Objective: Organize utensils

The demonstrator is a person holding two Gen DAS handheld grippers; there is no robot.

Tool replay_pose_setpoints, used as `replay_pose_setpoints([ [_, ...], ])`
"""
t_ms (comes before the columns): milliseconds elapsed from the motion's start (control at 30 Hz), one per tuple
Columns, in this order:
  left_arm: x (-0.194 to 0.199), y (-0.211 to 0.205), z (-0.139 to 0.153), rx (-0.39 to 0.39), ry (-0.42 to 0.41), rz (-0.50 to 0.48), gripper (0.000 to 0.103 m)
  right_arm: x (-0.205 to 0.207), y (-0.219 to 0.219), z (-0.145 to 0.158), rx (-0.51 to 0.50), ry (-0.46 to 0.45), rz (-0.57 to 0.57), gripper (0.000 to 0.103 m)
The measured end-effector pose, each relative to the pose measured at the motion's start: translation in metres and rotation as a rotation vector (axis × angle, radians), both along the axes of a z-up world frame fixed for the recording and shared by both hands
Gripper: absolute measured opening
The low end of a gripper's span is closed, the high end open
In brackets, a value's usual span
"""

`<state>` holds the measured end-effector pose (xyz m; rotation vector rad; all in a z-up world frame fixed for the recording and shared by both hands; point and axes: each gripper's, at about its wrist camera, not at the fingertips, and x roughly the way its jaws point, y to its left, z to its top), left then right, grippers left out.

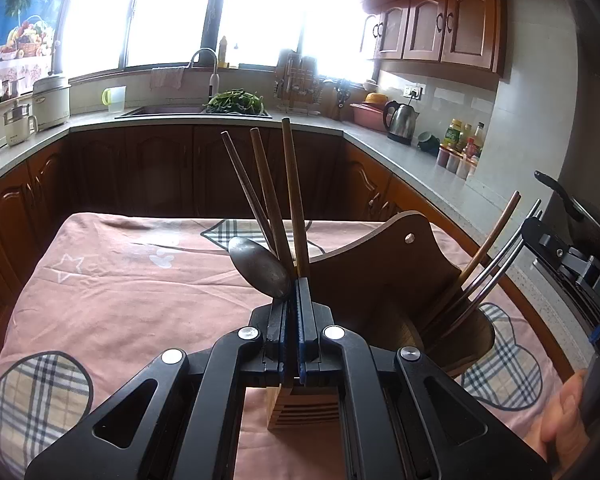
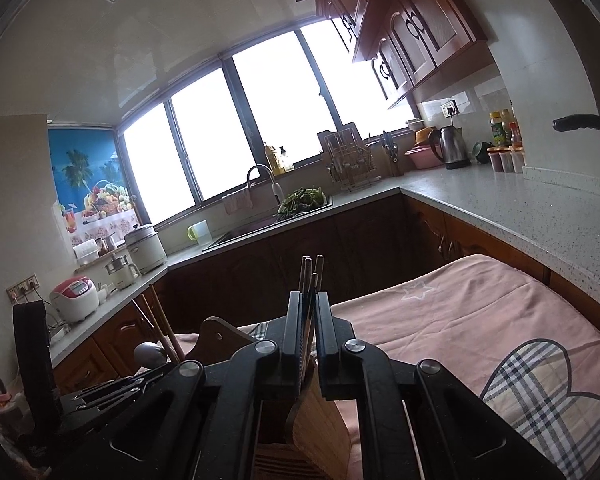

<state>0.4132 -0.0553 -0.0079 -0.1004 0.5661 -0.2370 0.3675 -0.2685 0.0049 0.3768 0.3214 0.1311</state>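
In the left wrist view my left gripper (image 1: 296,285) is shut on three wooden chopsticks (image 1: 270,196) and a metal spoon (image 1: 260,266), which stick up past its fingertips. It hangs just above a slatted bamboo compartment (image 1: 302,406) of the wooden utensil holder (image 1: 380,272). In the right wrist view my right gripper (image 2: 309,300) is shut on several thin dark chopsticks (image 2: 310,270), just above the holder (image 2: 312,412). From the left wrist view these chopsticks (image 1: 496,256) lean in the holder's right-hand cup. The spoon (image 2: 150,354) also shows at lower left of the right wrist view.
The holder stands on a table under a pink cloth (image 1: 120,280) with plaid patches. Stone counters run around it, carrying a kettle (image 1: 400,122), sauce bottles (image 1: 462,148), a rice cooker (image 1: 52,100) and a sink (image 1: 168,111). A person's hand (image 1: 564,420) holds the right gripper.
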Motion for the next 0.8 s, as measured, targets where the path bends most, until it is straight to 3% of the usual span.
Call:
replay_pose_setpoints([
  [133,-0.002,0.003,0.003,-0.012,0.003,0.001,0.004,0.000,-0.002,0.000,0.010,0.013,0.003,0.011],
  [200,-0.004,0.005,0.005,-0.017,0.000,0.003,0.014,-0.002,-0.003,0.002,0.014,0.012,-0.002,0.014],
  [300,-0.011,0.008,0.010,-0.026,-0.017,0.014,0.037,-0.007,-0.007,0.004,0.032,0.006,-0.011,0.039],
  [333,-0.014,0.009,0.013,-0.029,-0.024,0.019,0.045,-0.009,-0.008,0.006,0.038,0.003,-0.016,0.053],
  [400,-0.020,0.012,0.016,-0.036,-0.030,0.027,0.061,-0.013,-0.011,0.009,0.050,-0.002,-0.023,0.062],
  [467,-0.026,0.017,0.019,-0.043,-0.039,0.038,0.076,-0.017,-0.014,0.012,0.069,-0.001,-0.020,0.084],
  [500,-0.029,0.020,0.019,-0.044,-0.043,0.049,0.090,-0.019,-0.016,0.013,0.079,-0.003,-0.019,0.089],
  [533,-0.033,0.022,0.020,-0.045,-0.045,0.061,0.095,-0.021,-0.018,0.014,0.086,-0.006,-0.017,0.097],
  [567,-0.037,0.024,0.021,-0.046,-0.051,0.073,0.101,-0.024,-0.018,0.015,0.085,-0.008,-0.019,0.099],
  [800,-0.060,0.043,0.028,-0.085,-0.053,0.099,0.102,-0.042,-0.014,0.022,0.080,0.007,0.024,0.103],
])
